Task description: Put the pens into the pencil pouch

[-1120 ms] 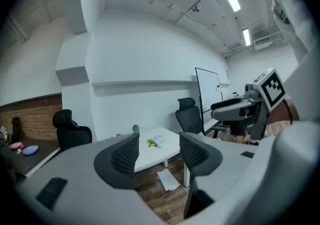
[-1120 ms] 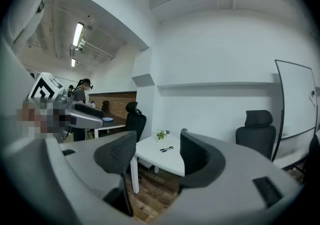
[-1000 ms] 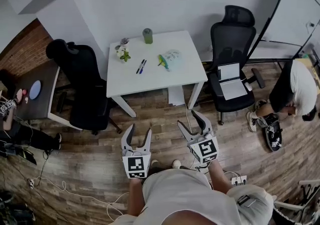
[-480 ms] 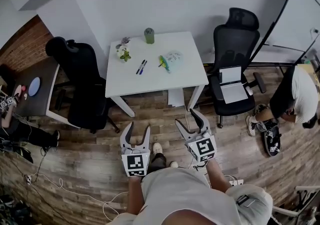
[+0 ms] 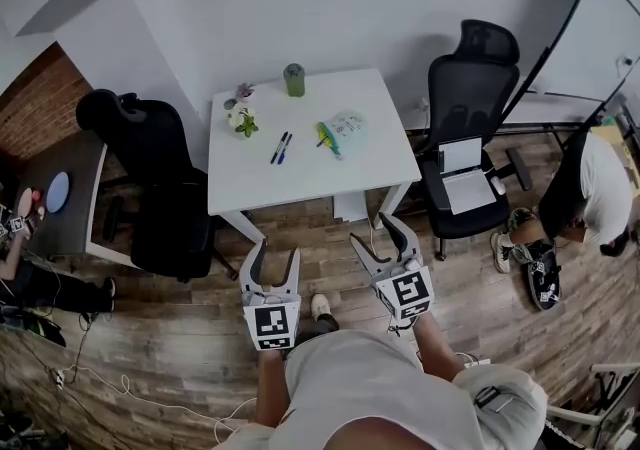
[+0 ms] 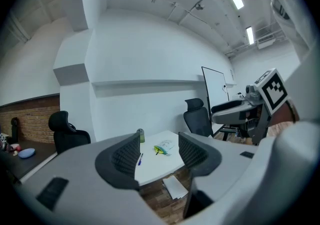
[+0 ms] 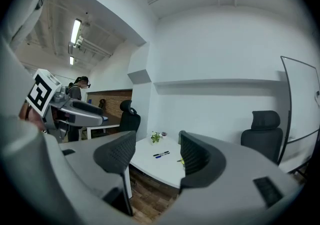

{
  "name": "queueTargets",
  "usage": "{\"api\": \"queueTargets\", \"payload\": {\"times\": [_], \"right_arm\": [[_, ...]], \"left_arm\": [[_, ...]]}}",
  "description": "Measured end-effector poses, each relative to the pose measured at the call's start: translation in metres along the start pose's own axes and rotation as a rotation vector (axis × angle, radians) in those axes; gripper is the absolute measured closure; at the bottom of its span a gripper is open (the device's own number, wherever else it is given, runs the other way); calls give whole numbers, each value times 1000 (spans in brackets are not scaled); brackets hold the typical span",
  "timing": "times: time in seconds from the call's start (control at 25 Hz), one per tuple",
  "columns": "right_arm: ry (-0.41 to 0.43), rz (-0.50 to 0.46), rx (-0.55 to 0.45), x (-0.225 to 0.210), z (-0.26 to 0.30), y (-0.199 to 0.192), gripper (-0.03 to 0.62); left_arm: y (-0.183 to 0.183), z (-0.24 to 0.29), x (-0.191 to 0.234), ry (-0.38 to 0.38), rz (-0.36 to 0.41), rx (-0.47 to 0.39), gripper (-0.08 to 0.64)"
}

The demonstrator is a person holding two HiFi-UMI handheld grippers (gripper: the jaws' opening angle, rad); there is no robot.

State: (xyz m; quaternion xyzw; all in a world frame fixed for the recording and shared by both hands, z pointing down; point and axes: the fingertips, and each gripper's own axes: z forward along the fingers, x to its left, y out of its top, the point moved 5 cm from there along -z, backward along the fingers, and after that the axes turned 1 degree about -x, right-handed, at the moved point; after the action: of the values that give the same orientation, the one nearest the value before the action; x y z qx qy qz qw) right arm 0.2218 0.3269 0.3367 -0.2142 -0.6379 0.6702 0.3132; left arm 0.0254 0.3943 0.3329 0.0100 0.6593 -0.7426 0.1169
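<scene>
Two pens lie side by side on the white table, one black and one blue; they also show as the pens in the right gripper view. A clear pencil pouch with a green edge lies to their right, seen too as the pouch. My left gripper and right gripper hang over the wooden floor short of the table's near edge. Both are open and hold nothing.
A green cup and a small potted plant stand at the table's back. Black office chairs flank the table, the right one carrying papers. A person crouches at far right. Cables trail on the floor.
The table and its objects have drawn closer and lower in the head view as I walked forward. Both grippers stay level and open in front of me.
</scene>
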Motion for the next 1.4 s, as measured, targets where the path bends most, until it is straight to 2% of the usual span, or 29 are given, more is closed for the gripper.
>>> {"api": "queueTargets", "payload": {"times": [0.68, 1.4], "right_arm": [[-72, -33, 49, 2, 103, 8, 310], [-67, -19, 45, -38, 176, 2, 290]], "left_arm": [[-4, 78, 90, -72, -11, -38, 328], [-7, 158, 121, -70, -8, -23, 316]]}}
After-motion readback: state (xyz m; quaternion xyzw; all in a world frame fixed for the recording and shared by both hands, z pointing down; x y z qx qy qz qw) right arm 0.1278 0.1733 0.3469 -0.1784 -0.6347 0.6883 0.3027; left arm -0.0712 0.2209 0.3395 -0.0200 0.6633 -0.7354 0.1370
